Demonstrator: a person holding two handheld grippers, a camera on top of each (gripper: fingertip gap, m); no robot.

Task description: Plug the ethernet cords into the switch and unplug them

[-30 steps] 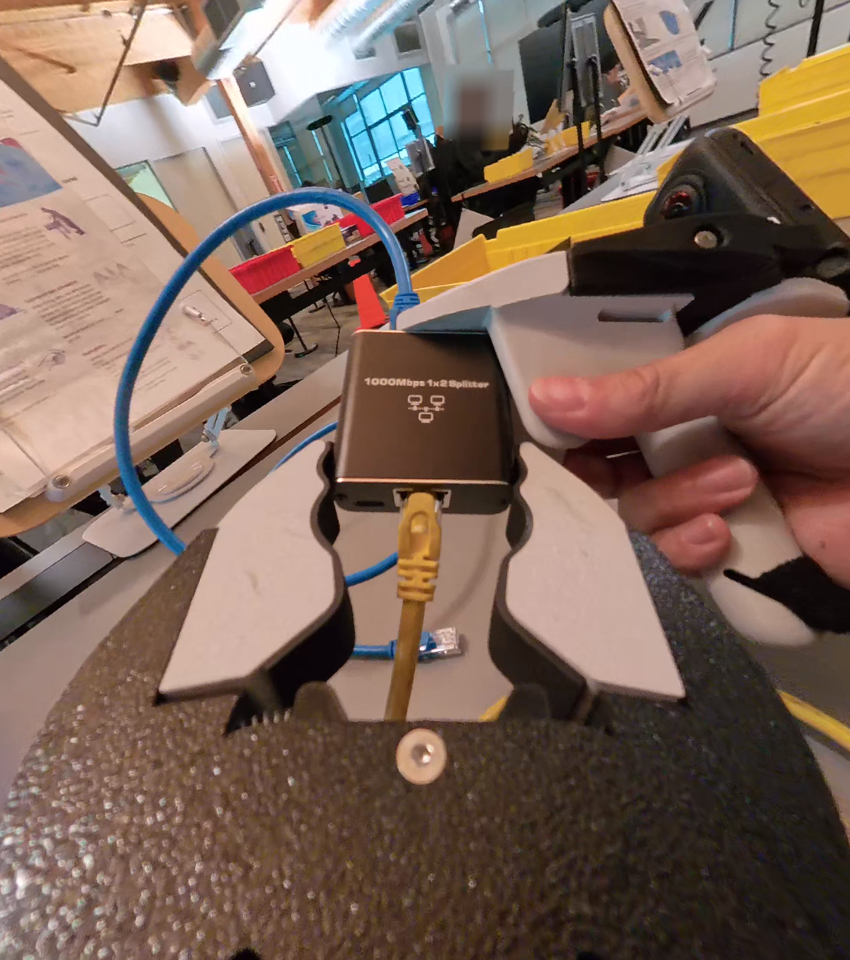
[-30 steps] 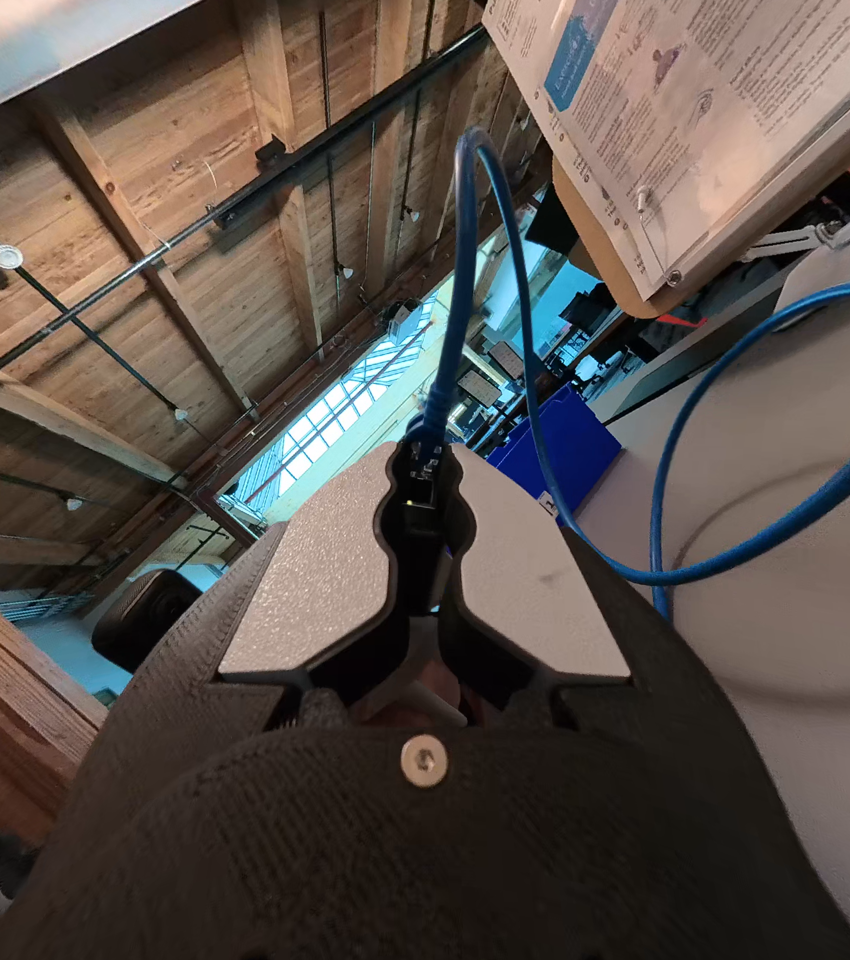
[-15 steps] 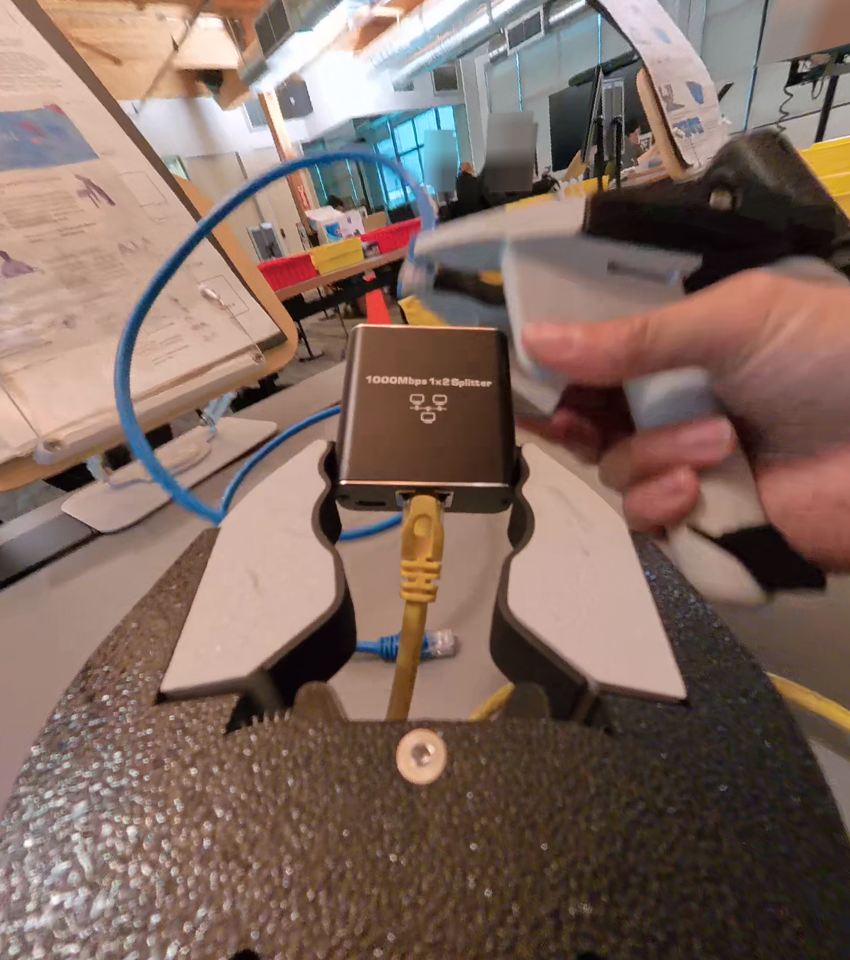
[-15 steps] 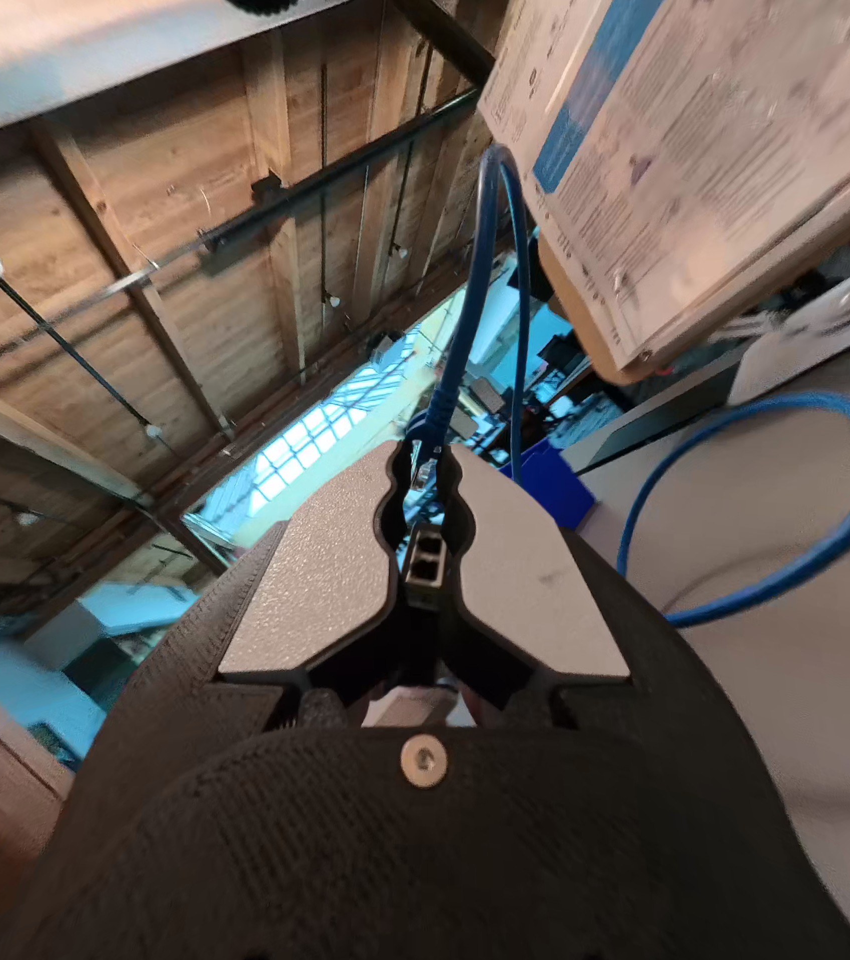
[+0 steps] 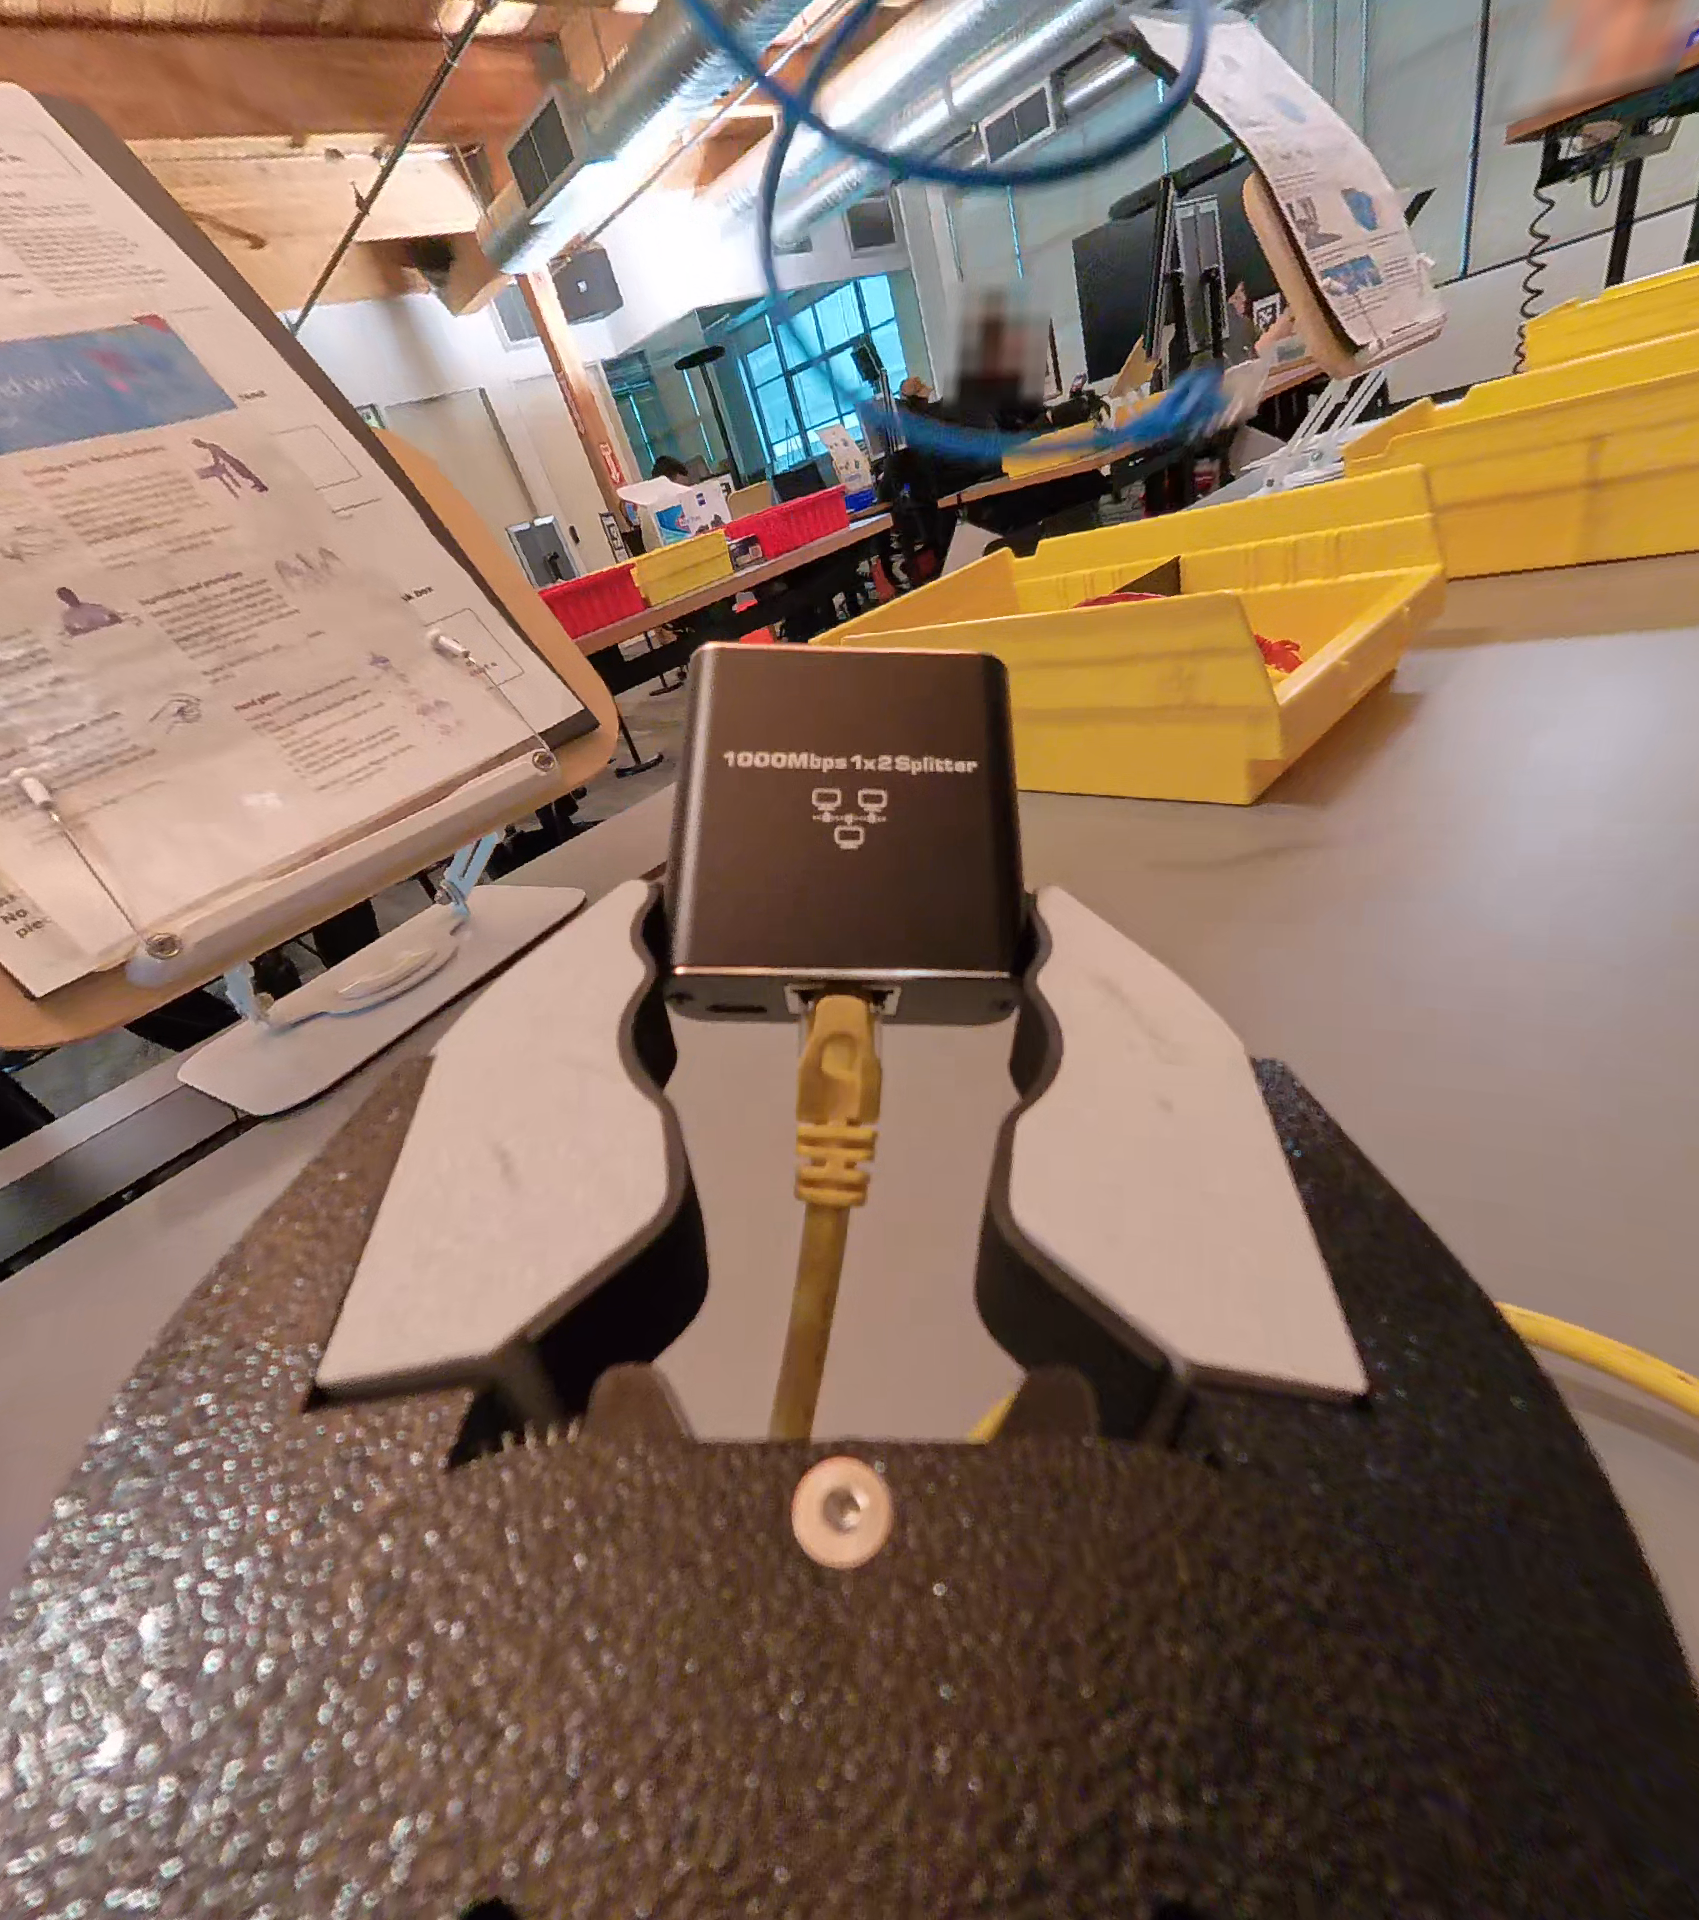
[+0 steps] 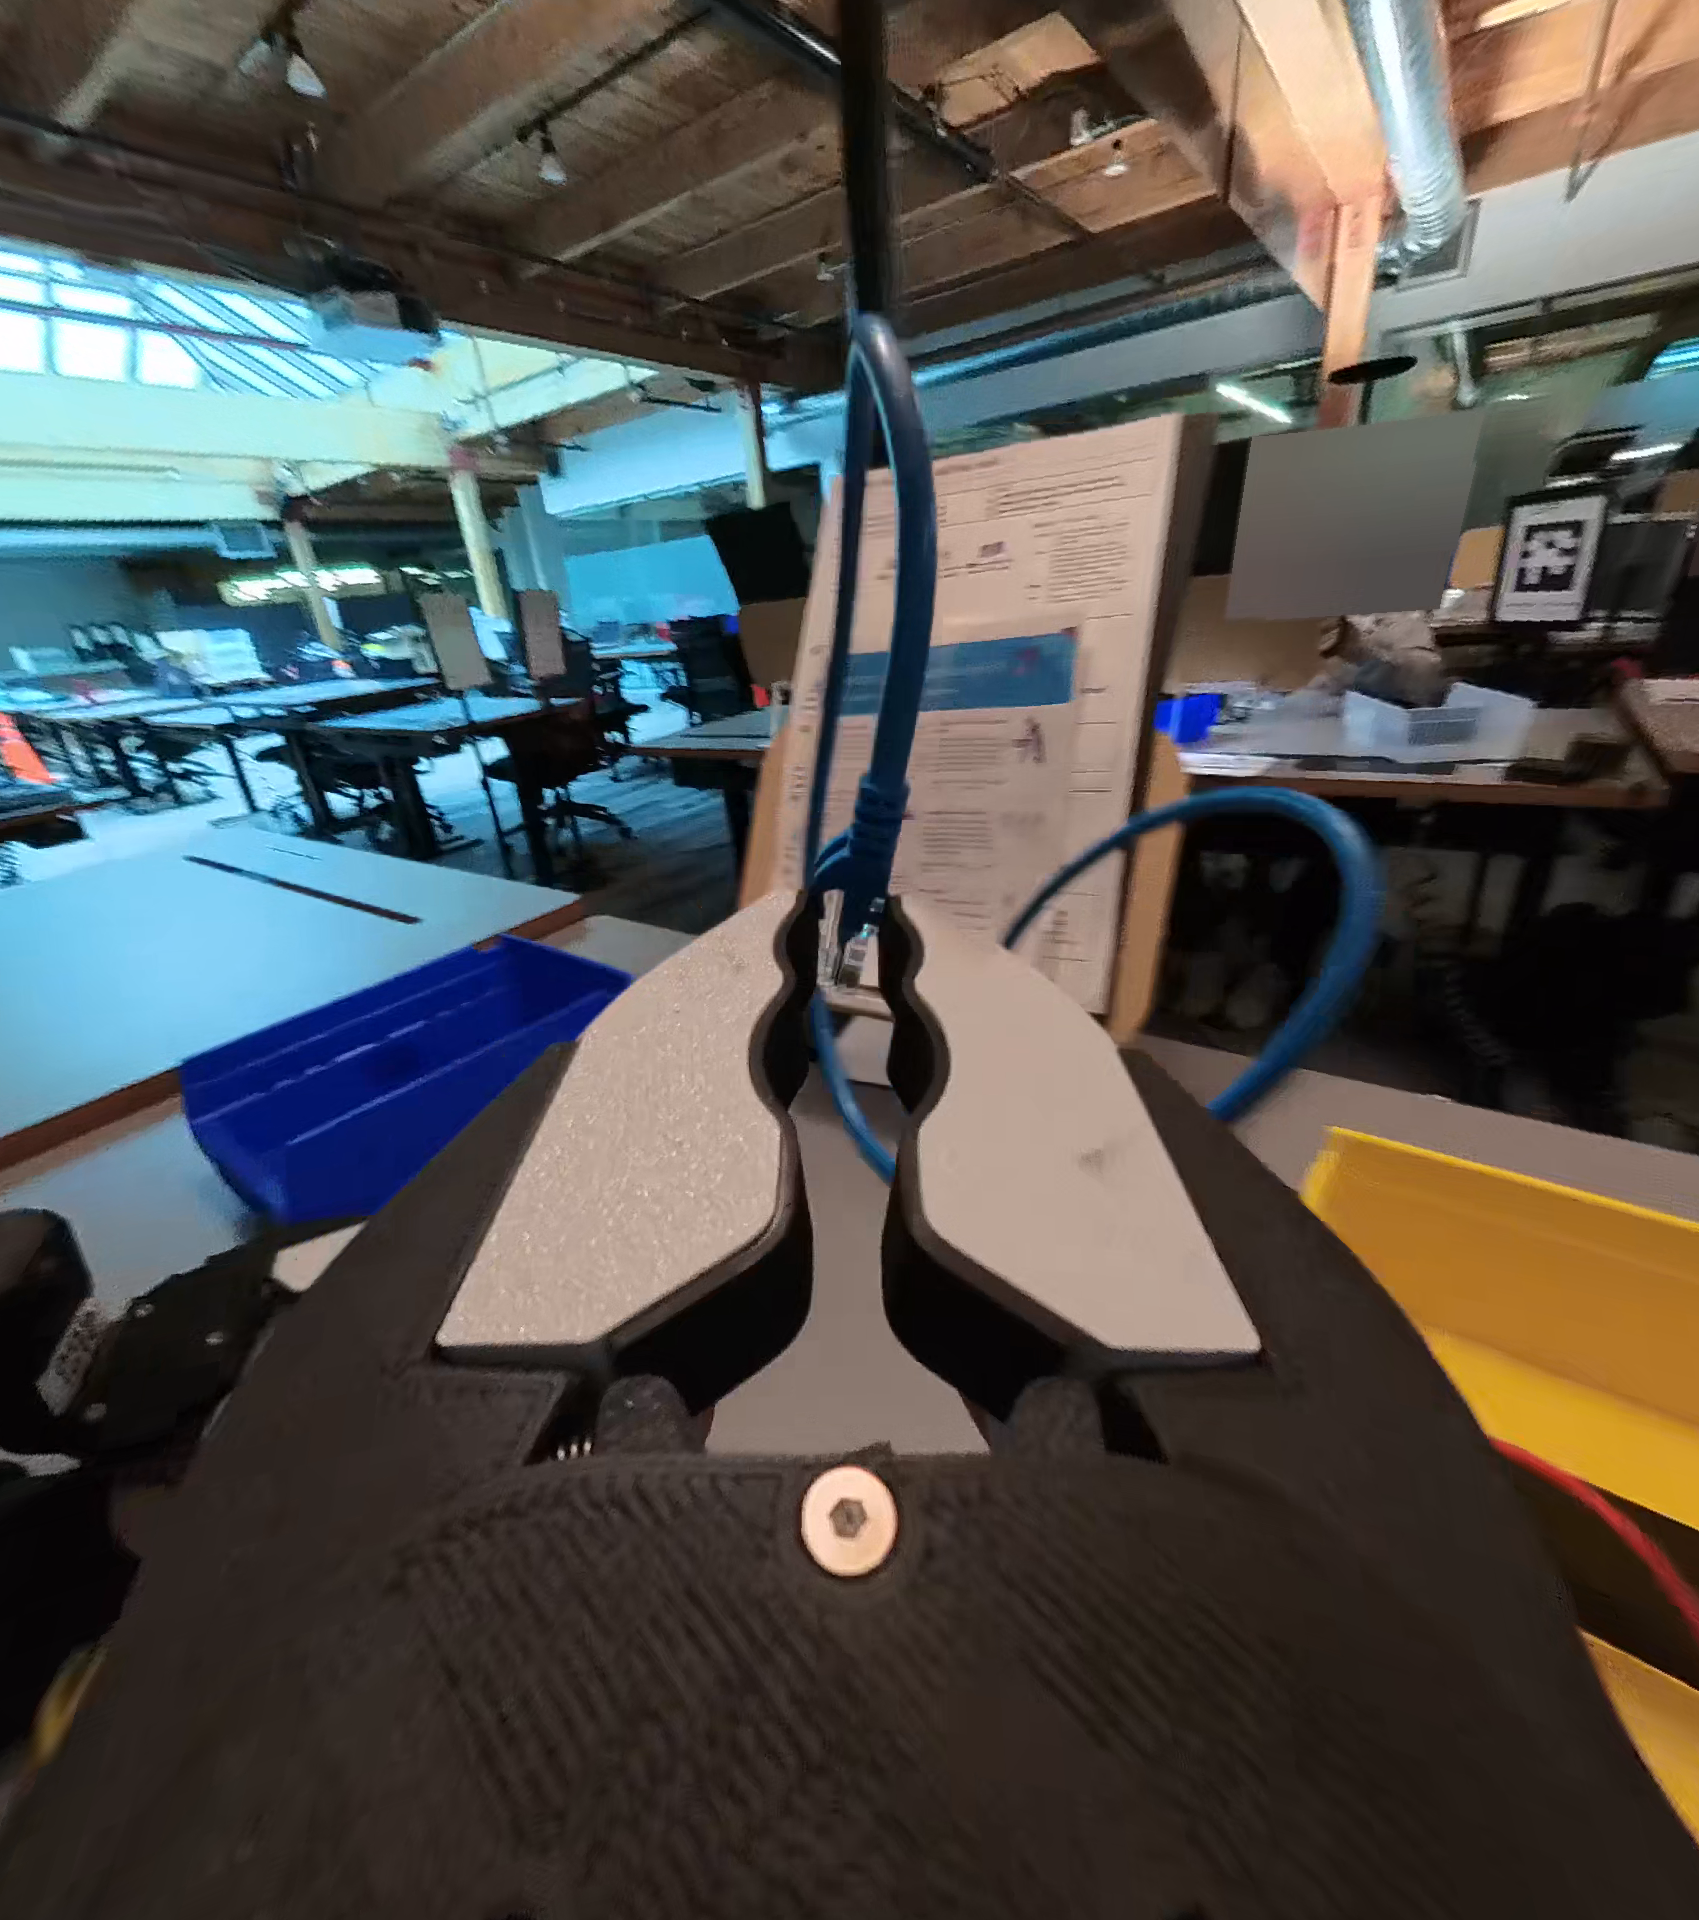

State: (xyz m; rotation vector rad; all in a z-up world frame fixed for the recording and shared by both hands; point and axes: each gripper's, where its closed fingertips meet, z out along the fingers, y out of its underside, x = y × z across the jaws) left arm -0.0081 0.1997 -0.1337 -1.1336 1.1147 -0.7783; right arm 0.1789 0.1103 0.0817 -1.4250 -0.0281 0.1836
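Note:
In the left wrist view my left gripper (image 5: 843,925) is shut on a small black switch box (image 5: 843,810) and holds it above the grey table (image 5: 1447,935). A yellow ethernet cord (image 5: 832,1122) is plugged into the box's near port and runs back under the gripper. In the right wrist view my right gripper (image 6: 847,935) is shut on the clear plug of a blue ethernet cord (image 6: 876,790), which loops up and round to the right. The blue cord is free of the box and shows blurred high in the left wrist view (image 5: 928,166).
A slanted document stand (image 5: 149,582) is at the left of the table. Yellow bins (image 5: 1188,665) lie at the right, one close below the right gripper (image 6: 1572,1288). A blue bin (image 6: 388,1070) lies left of the right gripper. Other work tables lie beyond.
The right gripper pulled the blue cord's plug out of the far side of the switch box and swung away up and right, out of the left wrist view. The left gripper kept hold of the box.

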